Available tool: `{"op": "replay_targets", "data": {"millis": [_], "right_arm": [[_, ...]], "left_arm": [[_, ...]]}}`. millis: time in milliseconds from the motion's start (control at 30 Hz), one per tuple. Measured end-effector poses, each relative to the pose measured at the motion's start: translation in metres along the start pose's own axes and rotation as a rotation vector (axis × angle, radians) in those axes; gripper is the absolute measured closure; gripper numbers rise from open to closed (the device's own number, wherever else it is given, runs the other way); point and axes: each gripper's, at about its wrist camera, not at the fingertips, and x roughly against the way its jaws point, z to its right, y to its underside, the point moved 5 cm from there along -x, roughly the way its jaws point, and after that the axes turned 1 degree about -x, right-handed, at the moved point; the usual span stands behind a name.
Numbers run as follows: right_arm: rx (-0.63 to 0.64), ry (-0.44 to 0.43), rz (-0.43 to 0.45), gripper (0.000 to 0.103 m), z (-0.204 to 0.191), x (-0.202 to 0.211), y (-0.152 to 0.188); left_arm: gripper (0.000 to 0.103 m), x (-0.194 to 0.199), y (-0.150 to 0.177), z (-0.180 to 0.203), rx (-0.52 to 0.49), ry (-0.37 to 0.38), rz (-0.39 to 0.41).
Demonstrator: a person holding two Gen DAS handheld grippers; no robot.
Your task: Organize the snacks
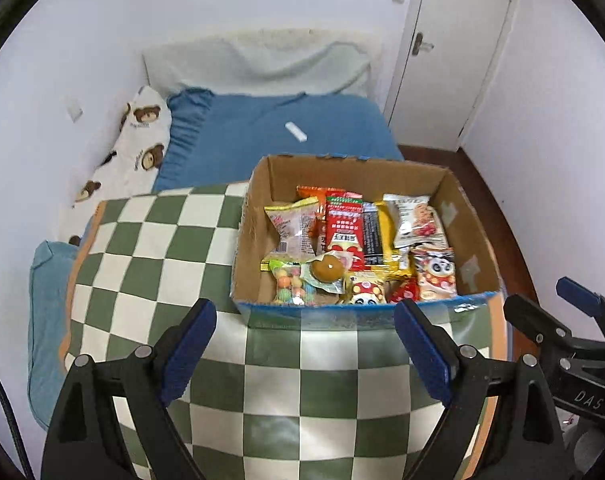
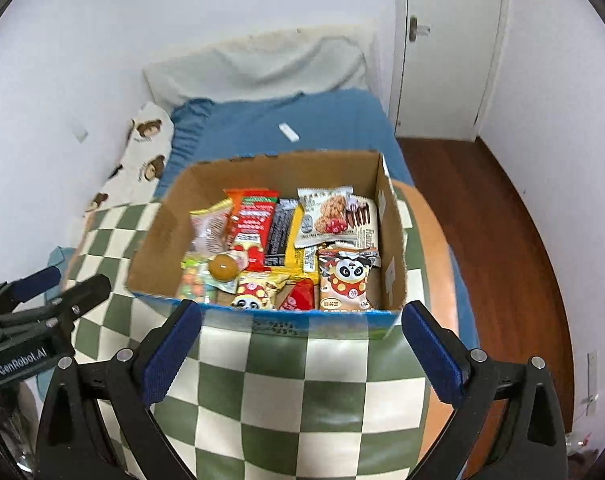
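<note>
Snacks (image 1: 358, 248) fill one cardboard box (image 1: 258, 208) on a checked cloth (image 1: 162, 240) over the bed (image 1: 270, 128). Both my left hand-held gripper (image 1: 306, 352) and right hand-held gripper (image 2: 302, 356) hover open and empty before it. Risk, I judge: slippery wrappers overlap, so a grab may lift two. Roughly a dozen packets, two with pandas, one round yellow cake (image 1: 328, 269).

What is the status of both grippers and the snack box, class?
Left hand-held gripper open, empty. Right hand-held gripper open, empty. Brown cardboard box full of snack packets, on green-and-white checked cloth. Nothing blocking.
</note>
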Motion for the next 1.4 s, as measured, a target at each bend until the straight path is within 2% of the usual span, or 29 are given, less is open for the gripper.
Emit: {"op": "replay_targets", "data": {"millis": [400,667,800,833,867,1400], "right_arm": [[0.035,0.004,0.169,0.0,-0.014,0.108,0.029],[0.036,-0.012,0.211,0.0,-0.019,0.154,0.049],[0.034,-0.007,0.206,0.0,-0.018,0.157,0.058],[0.035,-0.004,0.204,0.0,-0.017,0.155,0.059],[0.038,0.003,0.201,0.0,-0.017,0.152,0.059],[0.002,0.073,0.213,0.0,0.002,0.088,0.024]], "left_arm": [[0.012,0.094,0.033,0.004,-0.008,-0.016,0.15],[0.012,0.12,0.045,0.008,-0.017,-0.039,0.192],[0.011,0.117,0.045,0.009,-0.012,-0.036,0.193],[0.002,0.114,0.044,0.01,-0.015,-0.039,0.19],[0.0,0.112,0.044,0.01,-0.016,-0.041,0.192],[0.0,0.051,0.016,0.006,-0.006,-0.105,0.171]]}}
